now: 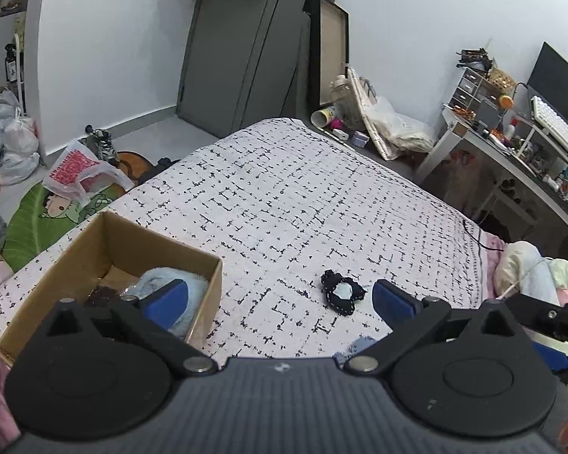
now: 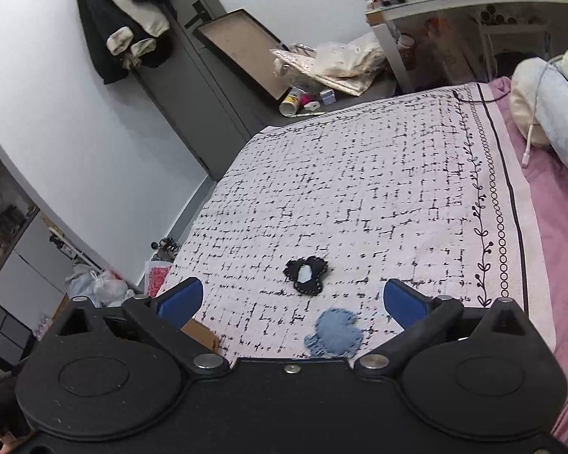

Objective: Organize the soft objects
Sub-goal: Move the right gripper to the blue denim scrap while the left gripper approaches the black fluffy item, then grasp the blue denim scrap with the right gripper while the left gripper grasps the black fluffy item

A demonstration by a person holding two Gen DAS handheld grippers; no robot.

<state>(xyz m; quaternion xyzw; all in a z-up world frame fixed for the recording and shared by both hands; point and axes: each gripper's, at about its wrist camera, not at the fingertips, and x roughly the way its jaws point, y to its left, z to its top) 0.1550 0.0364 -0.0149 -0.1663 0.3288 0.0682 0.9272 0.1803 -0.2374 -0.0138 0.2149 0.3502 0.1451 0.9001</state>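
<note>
A small black felt piece with a pale blue centre (image 1: 341,295) lies on the patterned bedspread (image 1: 284,196); it also shows in the right wrist view (image 2: 306,274). A light blue felt patch (image 2: 335,335) lies nearer, just in front of my right gripper (image 2: 293,302), which is open and empty above it. An edge of the patch (image 1: 354,350) peeks out in the left wrist view. My left gripper (image 1: 280,302) is open and empty. Its left finger hangs over an open cardboard box (image 1: 75,249) that holds a fluffy light blue item (image 1: 170,283) and a dark item.
The box sits at the bed's left edge; a corner of it (image 2: 202,335) shows in the right wrist view. Pillows and a cable (image 2: 541,113) lie at the bed's right. Bags and a mat (image 1: 56,196) crowd the floor left; a cluttered desk (image 1: 511,143) stands right.
</note>
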